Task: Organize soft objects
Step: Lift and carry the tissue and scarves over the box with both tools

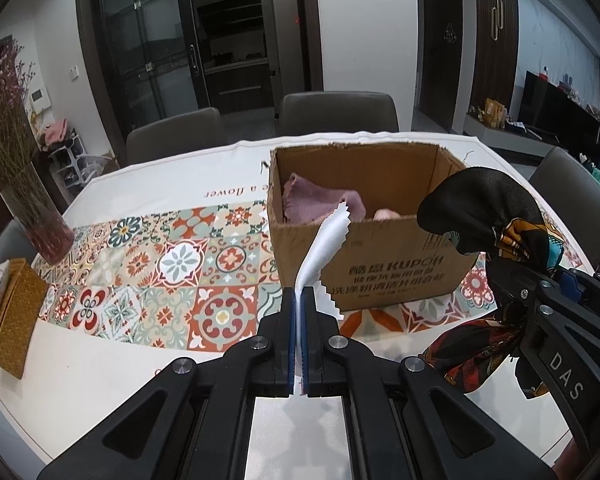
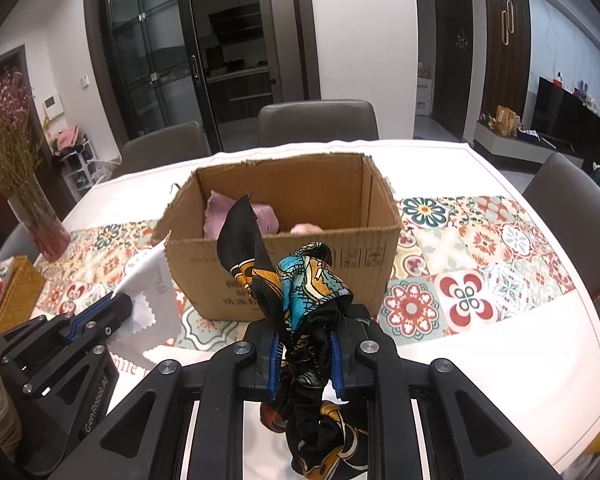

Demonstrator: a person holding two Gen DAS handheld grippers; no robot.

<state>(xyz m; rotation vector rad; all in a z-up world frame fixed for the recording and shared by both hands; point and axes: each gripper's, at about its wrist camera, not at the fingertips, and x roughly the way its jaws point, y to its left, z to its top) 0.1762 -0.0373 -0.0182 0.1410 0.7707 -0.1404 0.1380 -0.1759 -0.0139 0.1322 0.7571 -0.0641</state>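
Two grippers, two cloths, one cardboard box [image 1: 364, 264] — both loads held up off the table just short of the box.

The left gripper [image 1: 299, 300] is pinched flat on a white cloth with a zigzag-cut edge [image 1: 328, 236], which stands up and leans away toward the box's near wall; the right gripper [image 2: 305, 344] is clamped on a bunched black, gold and teal scarf [image 2: 300, 280] that bulges above the jaws and hangs below them. The open-topped box lies straight ahead of both — more squarely before the right one — with a mauve cloth [image 1: 324, 200] already inside. Its near wall reads "KUPOH" above lines of Chinese print. The right tool is marked "DAS", the left "GenRobot.AI"; the tablecloth [image 1: 140, 188] reads, upside down, "a flower".
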